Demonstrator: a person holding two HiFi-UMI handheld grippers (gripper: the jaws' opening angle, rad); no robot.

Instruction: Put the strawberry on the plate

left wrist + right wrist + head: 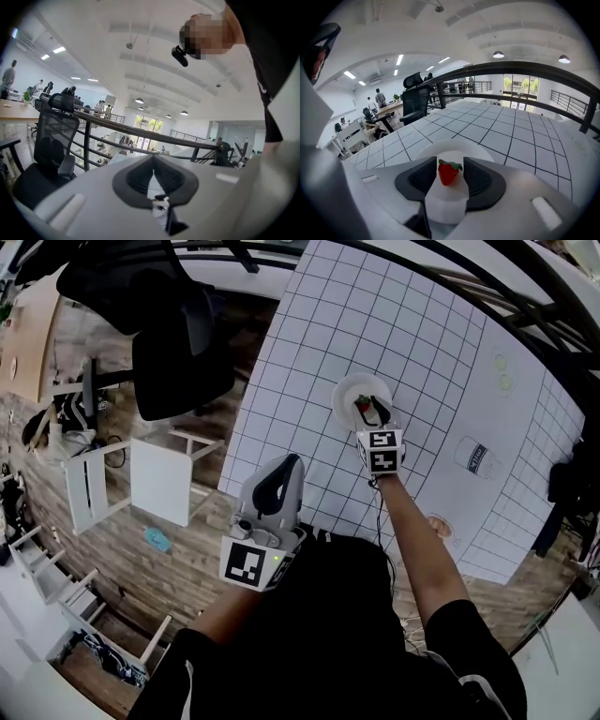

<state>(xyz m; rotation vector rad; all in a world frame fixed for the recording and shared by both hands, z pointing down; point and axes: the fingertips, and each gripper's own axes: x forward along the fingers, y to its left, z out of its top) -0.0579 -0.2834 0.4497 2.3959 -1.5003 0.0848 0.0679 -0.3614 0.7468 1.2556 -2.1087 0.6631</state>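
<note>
The red strawberry (pixel 448 172) with its green top stands on the white plate (pixel 440 149) between the two pads of my right gripper (pixel 449 162). A thin gap shows beside the berry, so the pads do not press on it and the gripper is open. In the head view the right gripper (pixel 373 412) reaches over the plate (pixel 349 390), with the strawberry (pixel 364 407) at its tips. My left gripper (pixel 291 463) hangs off the table's near edge, close to the person's body. It is shut and empty, and its jaws (pixel 153 159) meet at the tip.
The plate sits on a white grid mat (pixel 309 381) that covers the table. A white cup (pixel 478 456) and a small bowl (pixel 439 524) lie to the right. A black office chair (pixel 178 352) and white stools (pixel 159 479) stand on the wooden floor to the left.
</note>
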